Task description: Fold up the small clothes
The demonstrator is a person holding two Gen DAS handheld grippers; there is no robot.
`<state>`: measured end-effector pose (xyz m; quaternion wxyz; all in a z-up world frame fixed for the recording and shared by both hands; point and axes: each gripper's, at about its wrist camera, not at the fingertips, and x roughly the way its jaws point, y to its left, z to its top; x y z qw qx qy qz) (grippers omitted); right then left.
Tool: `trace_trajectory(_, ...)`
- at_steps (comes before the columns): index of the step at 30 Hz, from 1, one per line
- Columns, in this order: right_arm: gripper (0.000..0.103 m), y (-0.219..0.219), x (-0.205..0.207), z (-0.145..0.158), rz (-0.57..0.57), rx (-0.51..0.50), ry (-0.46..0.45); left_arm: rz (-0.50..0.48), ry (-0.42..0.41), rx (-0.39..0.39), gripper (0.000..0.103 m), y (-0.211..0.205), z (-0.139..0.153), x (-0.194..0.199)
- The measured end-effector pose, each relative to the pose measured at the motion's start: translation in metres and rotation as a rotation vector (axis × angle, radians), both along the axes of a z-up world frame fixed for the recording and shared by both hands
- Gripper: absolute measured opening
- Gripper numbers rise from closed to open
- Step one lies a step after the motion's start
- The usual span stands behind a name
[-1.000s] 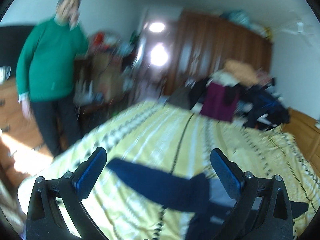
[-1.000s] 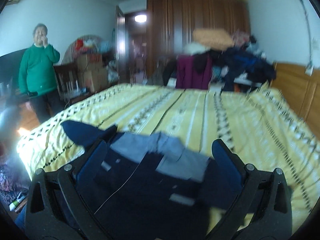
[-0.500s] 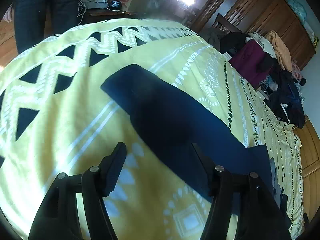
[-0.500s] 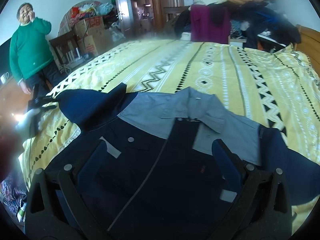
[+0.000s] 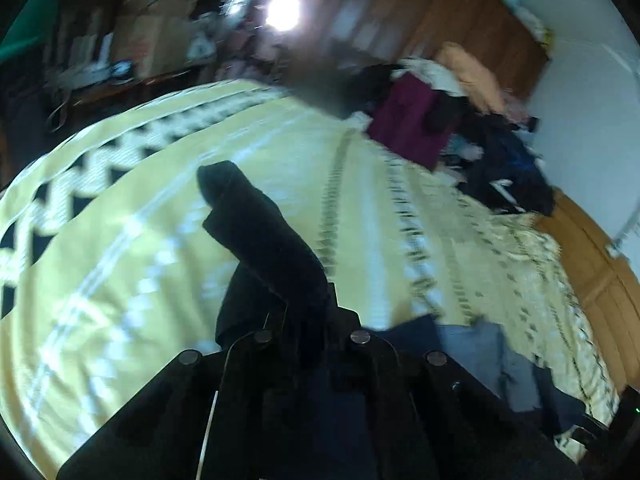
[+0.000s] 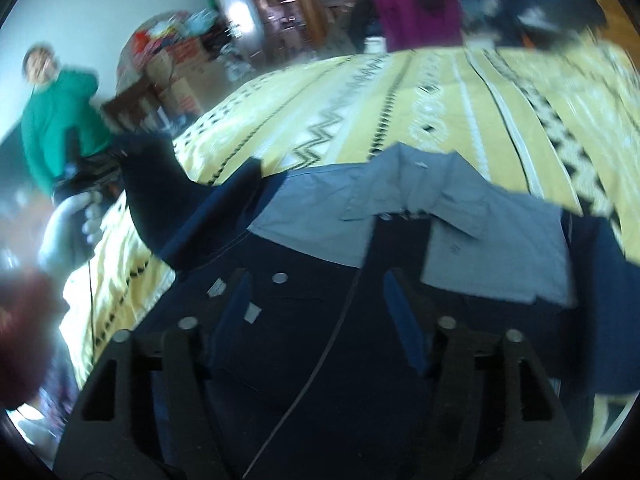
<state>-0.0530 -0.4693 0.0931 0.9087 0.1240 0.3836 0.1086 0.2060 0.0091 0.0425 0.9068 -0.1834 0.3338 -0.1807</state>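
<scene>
A small navy jacket with a pale grey-blue collar and yoke lies front-up on the yellow patterned bedspread. My left gripper is shut on the jacket's dark sleeve, which stands up off the bed and curls over at its cuff. The right wrist view shows that raised sleeve at the left. My right gripper is open, low over the jacket's chest, with its blue-padded fingers either side of the front seam. The jacket's collar lies to the right of the left gripper.
A person in a green sweater stands left of the bed beside stacked boxes. A pile of clothes with a maroon garment sits at the far end. A wooden headboard is on the right, and a wardrobe stands behind.
The left gripper shut on the sleeve and lifted it off the bed. The right gripper came lower over the jacket's chest and its fingers narrowed.
</scene>
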Motion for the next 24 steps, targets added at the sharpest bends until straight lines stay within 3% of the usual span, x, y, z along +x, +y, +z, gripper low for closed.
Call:
trace_trajectory(4,0.066,-0.041,-0.021,0.004,-0.081,0.047,-0.016,-0.318,-0.134,-0.122,0.010,-0.134,0.063,-0.035)
trace_trajectory(6,0.066,-0.064,-0.033,0.001,-0.122,0.070,-0.012,-0.449,-0.108,-0.179,0.026,-0.190,0.068,-0.047)
trace_trajectory(7,0.066,-0.074,-0.038,-0.002,-0.139,0.086,-0.004,-0.522,-0.077,-0.201,0.041,-0.216,0.066,-0.053)
trace_trajectory(10,0.067,-0.103,-0.043,-0.020,-0.176,0.145,0.043,-0.597,-0.043,-0.223,0.047,-0.243,0.060,-0.075)
trace_trajectory(13,0.067,-0.116,-0.032,-0.037,-0.172,0.192,0.080,-0.555,-0.021,-0.206,0.051,-0.228,0.047,-0.087)
trace_trajectory(21,0.067,-0.098,0.066,-0.090,-0.048,0.375,0.197,-0.220,0.068,-0.095,0.053,-0.121,0.011,-0.096)
trace_trajectory(24,0.067,-0.083,0.095,-0.113,-0.051,0.346,0.278,-0.140,0.079,-0.071,0.054,-0.089,-0.002,-0.098)
